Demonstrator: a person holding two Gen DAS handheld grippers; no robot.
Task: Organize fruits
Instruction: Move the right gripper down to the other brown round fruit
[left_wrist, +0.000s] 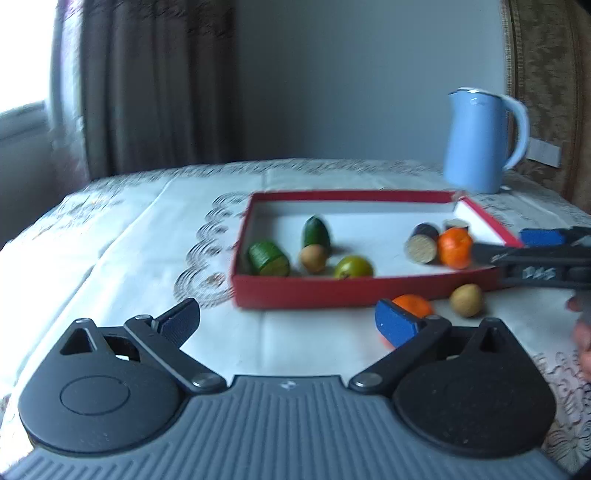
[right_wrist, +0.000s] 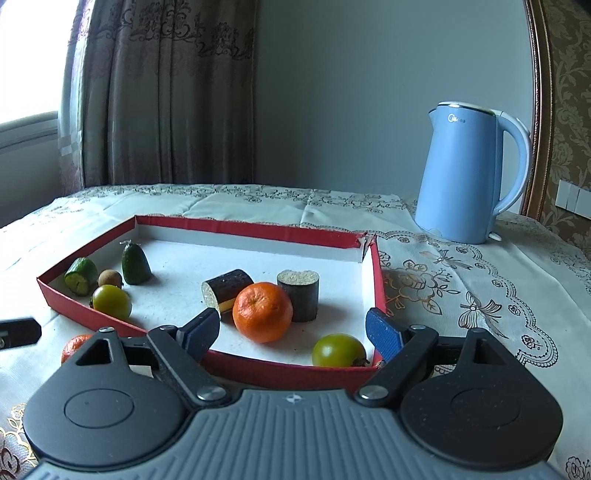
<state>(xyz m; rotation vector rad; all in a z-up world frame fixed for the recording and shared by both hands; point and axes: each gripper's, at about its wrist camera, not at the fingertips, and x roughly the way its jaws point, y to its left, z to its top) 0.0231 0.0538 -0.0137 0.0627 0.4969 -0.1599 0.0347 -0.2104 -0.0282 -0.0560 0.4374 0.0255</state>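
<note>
Blue kettle (right_wrist: 469, 173), brown curtain (right_wrist: 166, 92), tablecloth (right_wrist: 480, 273).

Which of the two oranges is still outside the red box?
The orange on the tablecloth, in front of the box's near wall. The other orange sits inside.

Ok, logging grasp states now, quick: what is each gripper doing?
Left gripper: open, holding nothing.
Right gripper: open, holding nothing.

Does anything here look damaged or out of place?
Yes. The red cardboard tray is torn open at its far right corner. One orange mandarin and a small brown kiwi lie outside it on the tablecloth.
</note>
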